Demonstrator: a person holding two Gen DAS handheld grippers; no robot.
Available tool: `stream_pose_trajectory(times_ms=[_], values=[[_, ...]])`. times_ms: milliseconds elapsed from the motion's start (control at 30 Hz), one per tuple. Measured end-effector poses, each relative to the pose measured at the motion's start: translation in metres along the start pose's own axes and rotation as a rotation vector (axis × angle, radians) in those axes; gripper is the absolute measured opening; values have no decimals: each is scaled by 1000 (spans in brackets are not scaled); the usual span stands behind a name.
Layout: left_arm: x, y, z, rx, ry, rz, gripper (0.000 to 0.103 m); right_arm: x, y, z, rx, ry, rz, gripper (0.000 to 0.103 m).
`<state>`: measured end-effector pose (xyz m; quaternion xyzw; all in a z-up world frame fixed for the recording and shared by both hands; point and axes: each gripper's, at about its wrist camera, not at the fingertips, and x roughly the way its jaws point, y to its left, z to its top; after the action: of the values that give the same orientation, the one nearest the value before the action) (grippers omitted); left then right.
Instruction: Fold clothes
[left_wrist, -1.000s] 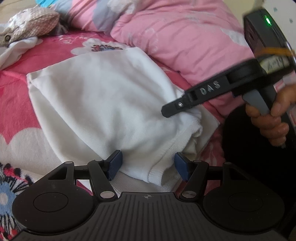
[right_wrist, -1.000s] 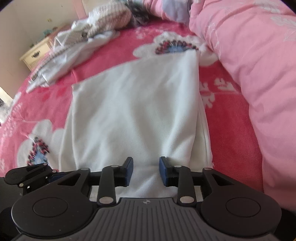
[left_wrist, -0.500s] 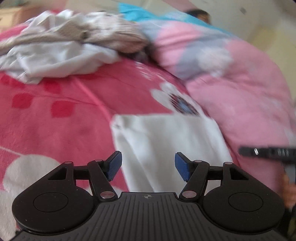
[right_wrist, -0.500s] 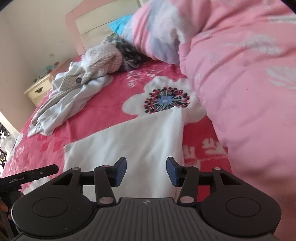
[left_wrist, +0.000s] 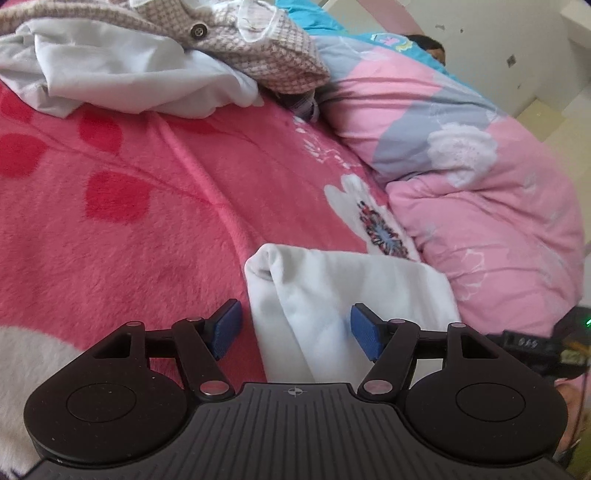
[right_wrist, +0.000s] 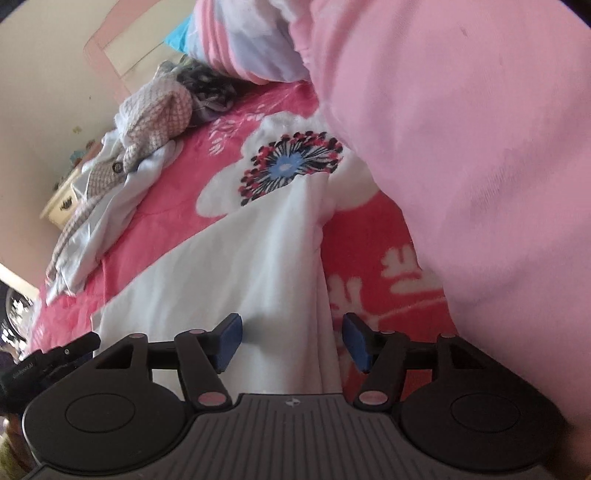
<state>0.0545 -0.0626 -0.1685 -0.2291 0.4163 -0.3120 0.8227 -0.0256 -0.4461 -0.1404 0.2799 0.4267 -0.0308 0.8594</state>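
Left claw open, right claw opening

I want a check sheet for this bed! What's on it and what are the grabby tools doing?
Surface: pink flowered blanket covers the bed.
Job's things: white garment lies partly folded on the blanket, one far corner rolled over.
Clutter: heap of unfolded clothes at the far end; pink quilt bunched beside the garment.
Grippers: left tool open over the garment's near edge, pads not pressing it; right tool opening, garment edge between its fingers, not gripped.
Cables: a thin wire seems to run by the right tool at the frame edge.
Surroundings: cream drawer unit beside the bed; pale wall.
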Motion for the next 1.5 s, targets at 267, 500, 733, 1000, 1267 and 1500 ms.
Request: stream_pose_trajectory(times_ms=[267, 500, 733, 1000, 1267, 1500], values=[[18, 21, 12, -65, -19, -105, 63, 28, 0, 18, 43, -89, 17, 66], [12, 36, 4, -176, 17, -198, 54, 31, -2, 14, 71, -77, 79, 68], [23, 51, 10, -238, 28, -239, 45, 37, -3, 21, 76, -89, 96, 66], [23, 44, 6, -218, -31, -195, 32, 54, 3, 34, 77, -147, 124, 38], [2, 35, 7, -159, -60, -218, 23, 49, 5, 41, -18, -132, 167, 35], [21, 50, 8, -182, -14, -227, 28, 62, 7, 40, -76, -137, 112, 54]])
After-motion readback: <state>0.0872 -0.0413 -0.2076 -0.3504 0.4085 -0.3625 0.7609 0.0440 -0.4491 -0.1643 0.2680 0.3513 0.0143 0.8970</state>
